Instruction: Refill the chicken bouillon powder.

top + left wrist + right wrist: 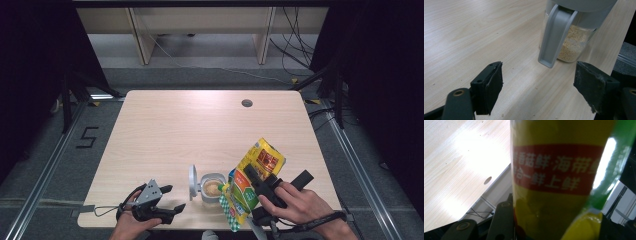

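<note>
A clear jar [212, 188] holding pale granules stands near the table's front edge, its grey flip lid [192, 182] swung open to the left. My right gripper [257, 185] is shut on a yellow and green seasoning pouch [252, 175], which tilts with its lower end just over the jar's mouth. In the right gripper view the pouch [556, 182] sits between the jaws of my right gripper [557, 227]. My left gripper [173, 197] rests open to the left of the jar. In the left gripper view, the jar [574, 47] and its hanging lid [554, 37] are just beyond my left gripper [539, 85], untouched.
The light wooden table [200, 130] has a round cable hole [247, 103] at the back right. Beyond its far edge are wooden furniture legs and loose cables on the floor. Metal rails run along both sides of the table.
</note>
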Motion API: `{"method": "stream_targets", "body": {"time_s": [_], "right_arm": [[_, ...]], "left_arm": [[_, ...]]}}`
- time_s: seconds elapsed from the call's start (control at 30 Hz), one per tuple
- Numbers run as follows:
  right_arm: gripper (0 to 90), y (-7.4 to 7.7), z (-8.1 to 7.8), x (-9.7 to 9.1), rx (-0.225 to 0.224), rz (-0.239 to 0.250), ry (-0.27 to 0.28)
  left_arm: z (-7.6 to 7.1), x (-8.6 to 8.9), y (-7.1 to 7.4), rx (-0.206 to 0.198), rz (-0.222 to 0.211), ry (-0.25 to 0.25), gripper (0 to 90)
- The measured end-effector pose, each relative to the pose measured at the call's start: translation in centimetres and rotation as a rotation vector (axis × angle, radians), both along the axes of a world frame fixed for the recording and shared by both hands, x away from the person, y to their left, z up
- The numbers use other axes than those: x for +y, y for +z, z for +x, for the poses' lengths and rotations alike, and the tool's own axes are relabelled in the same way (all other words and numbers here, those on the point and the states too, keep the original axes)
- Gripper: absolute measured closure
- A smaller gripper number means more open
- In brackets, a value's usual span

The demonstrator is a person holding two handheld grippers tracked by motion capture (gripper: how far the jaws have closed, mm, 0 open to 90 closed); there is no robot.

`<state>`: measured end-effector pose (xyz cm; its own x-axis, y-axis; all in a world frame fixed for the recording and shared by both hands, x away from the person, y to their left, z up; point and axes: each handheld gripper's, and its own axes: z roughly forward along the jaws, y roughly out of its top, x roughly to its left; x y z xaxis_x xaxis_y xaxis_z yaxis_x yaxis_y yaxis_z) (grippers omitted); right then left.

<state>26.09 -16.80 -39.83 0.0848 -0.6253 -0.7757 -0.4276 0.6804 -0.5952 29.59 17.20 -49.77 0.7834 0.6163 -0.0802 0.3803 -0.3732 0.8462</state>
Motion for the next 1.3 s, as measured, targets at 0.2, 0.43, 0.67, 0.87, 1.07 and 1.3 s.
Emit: {"method": "stream_targets", "body": {"time_s": [0.2,0.43,0.67,0.87,1.07,1.3], "right_arm": [[65.7,0.0,0.1,-0.2,0.014,0.024,-0.003],[65.8,-0.5,0.1,-1.1,0.068,0.114,-0.044],[66.2,-1.2,0.4,-1.9,0.098,0.201,-0.029],[66.2,-2.0,0.6,-2.3,0.149,0.287,-0.031],[66.4,-2.6,0.7,-3.1,0.221,0.416,-0.058],[66.6,-3.3,0.9,-3.7,0.288,0.494,-0.048]], "left_arm": [[-0.1,-0.1,-0.1,0.017,-0.015,0.015,22.6],[-0.1,-0.1,-0.1,0.020,-0.014,0.013,22.6],[-0.1,-0.1,-0.1,0.020,-0.016,0.013,22.6],[0.0,0.0,0.0,-0.003,0.009,-0.001,22.6],[-0.1,-0.1,0.0,0.020,-0.015,0.011,22.6],[-0.1,-0.1,0.0,0.017,-0.014,0.016,22.6]]}}
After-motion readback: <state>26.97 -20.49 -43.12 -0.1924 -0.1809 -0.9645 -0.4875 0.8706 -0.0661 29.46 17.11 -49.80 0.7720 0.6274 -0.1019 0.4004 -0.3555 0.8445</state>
